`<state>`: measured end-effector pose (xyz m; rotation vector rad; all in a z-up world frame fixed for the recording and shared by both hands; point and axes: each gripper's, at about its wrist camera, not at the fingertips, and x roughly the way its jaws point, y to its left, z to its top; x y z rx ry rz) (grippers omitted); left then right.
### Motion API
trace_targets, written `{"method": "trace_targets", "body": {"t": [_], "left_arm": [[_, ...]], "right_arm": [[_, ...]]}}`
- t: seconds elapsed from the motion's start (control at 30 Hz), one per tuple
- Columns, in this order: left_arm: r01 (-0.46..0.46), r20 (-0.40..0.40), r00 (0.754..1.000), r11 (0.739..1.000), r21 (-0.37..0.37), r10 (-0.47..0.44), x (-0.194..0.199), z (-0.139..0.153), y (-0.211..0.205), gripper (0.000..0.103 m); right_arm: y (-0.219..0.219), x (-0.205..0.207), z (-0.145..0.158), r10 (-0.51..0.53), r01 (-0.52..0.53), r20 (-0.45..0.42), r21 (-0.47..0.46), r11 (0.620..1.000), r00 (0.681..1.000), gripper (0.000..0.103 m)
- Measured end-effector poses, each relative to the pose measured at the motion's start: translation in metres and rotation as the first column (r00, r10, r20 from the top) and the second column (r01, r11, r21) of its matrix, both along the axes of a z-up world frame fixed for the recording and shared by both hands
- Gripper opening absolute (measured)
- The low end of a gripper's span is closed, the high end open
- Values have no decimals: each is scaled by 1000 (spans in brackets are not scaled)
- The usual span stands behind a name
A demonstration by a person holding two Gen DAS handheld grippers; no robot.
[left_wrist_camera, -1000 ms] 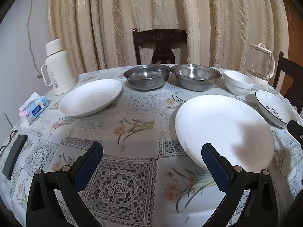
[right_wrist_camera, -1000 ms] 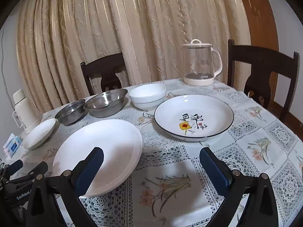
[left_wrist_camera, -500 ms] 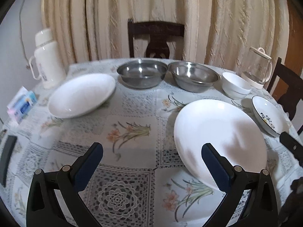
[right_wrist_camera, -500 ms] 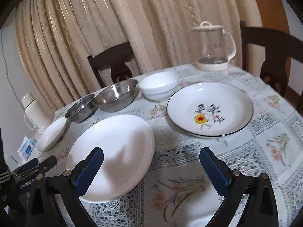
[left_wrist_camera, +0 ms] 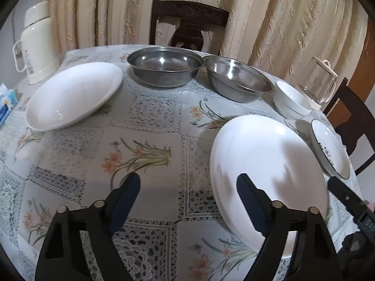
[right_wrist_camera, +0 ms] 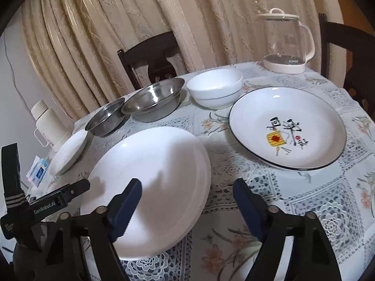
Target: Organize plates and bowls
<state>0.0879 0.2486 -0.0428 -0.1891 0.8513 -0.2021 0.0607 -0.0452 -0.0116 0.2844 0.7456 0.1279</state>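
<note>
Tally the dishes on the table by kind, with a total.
Plain white plates: 2, a large one and a smaller one
Black-rimmed patterned plate: 1
Steel bowls: 2, one beside the other
White bowl: 1
Total: 6

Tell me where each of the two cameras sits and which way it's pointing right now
Left wrist: on the open left gripper, low over the lace tablecloth, facing two steel bowls; the right gripper's tip shows at right.
Right wrist: on the open right gripper, facing the black-rimmed painted plate; the left gripper shows at left.
Shared: the large plain white plate, white ceramic bowl, glass kettle.
</note>
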Motion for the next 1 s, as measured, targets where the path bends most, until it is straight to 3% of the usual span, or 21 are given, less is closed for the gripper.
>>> {"method": "trace_targets", "body": {"t": [0.13,0.37,1.0], "left_arm": [[20,-18,1000,999,-34,-21,6,-2,-2,68],[44,-19,999,998,-52,-46,13,-6,-8,67],[164,-1,986,986,-29,-164,24,-10,-39,55]], "right_arm": [[1,5,-3,21,-21,-15,5,1000,1000,73],[-2,13,-12,50,-48,-51,43,998,997,58],[-2,26,-24,101,-93,-99,86,992,990,51]]}}
